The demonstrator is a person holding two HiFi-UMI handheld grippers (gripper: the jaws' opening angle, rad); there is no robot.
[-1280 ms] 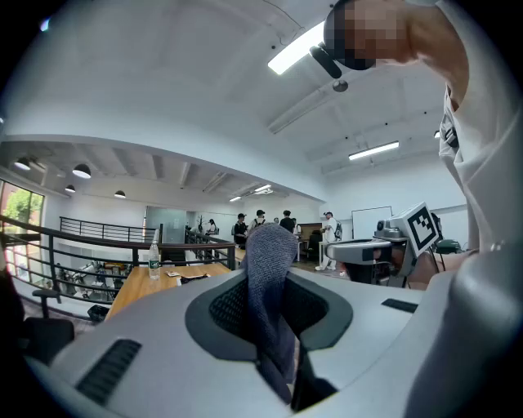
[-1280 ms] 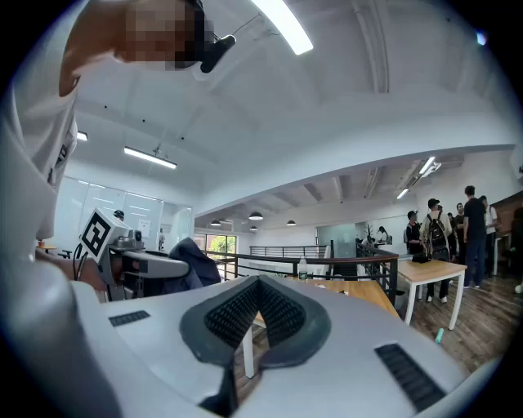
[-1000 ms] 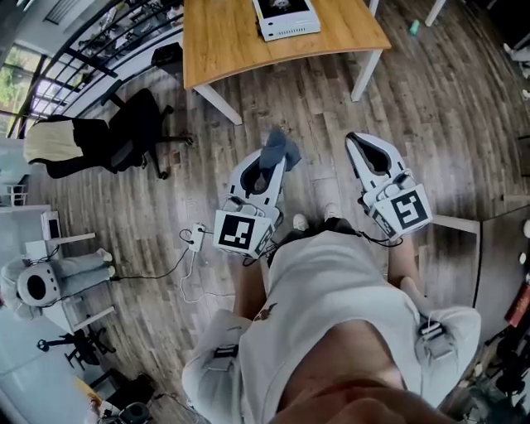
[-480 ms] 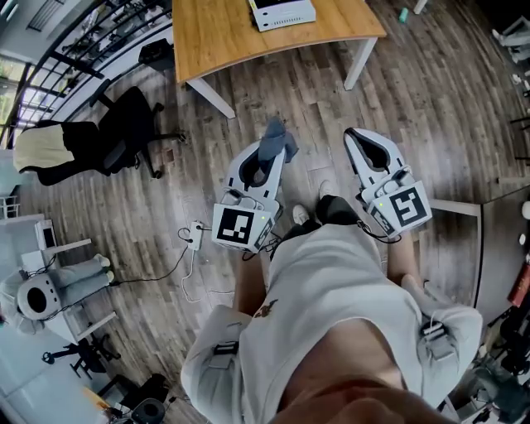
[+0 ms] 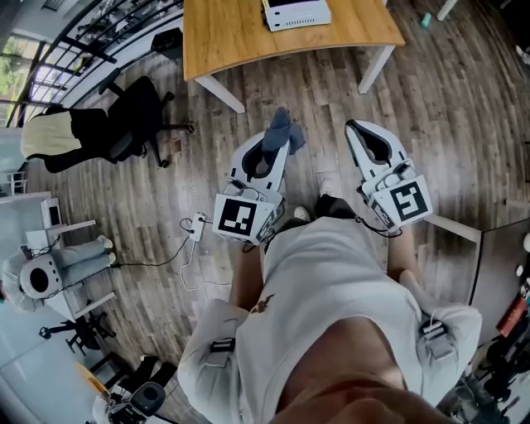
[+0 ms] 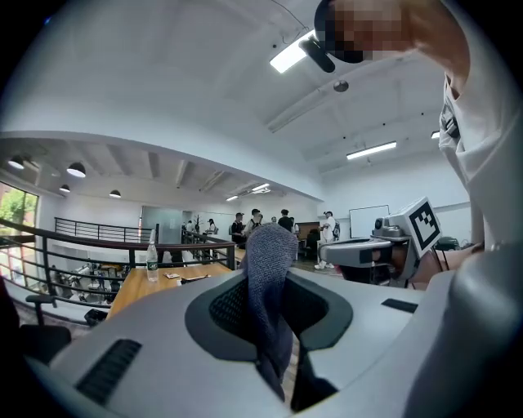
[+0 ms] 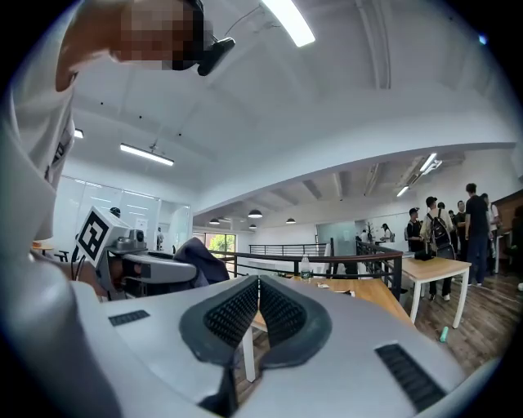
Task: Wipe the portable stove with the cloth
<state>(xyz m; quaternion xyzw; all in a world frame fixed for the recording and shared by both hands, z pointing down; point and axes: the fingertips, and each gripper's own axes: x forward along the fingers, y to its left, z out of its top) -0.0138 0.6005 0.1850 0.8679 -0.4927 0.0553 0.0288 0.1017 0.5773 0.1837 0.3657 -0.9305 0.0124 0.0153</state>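
Note:
My left gripper [image 5: 273,149] is shut on a blue-grey cloth [image 5: 281,132] that sticks out past its jaw tips; in the left gripper view the cloth [image 6: 268,294] hangs between the dark pads. My right gripper [image 5: 364,137] is shut with nothing in it, its black pads [image 7: 274,310] pressed together. Both grippers are held in front of the person's body above the wooden floor, short of the table. A white boxy thing [image 5: 296,12] that may be the portable stove lies on the wooden table [image 5: 240,37] at the top of the head view.
A black office chair [image 5: 132,124] with a cream cover stands at the left. A white power strip and cable [image 5: 197,228] lie on the floor by the person's feet. A water bottle [image 6: 151,260] stands on the table. Several people stand far behind a railing [image 6: 98,245].
The head view has shifted slightly; the table and white box sit a little further right and up in view. Both grippers stay in front of the body, the cloth still held.

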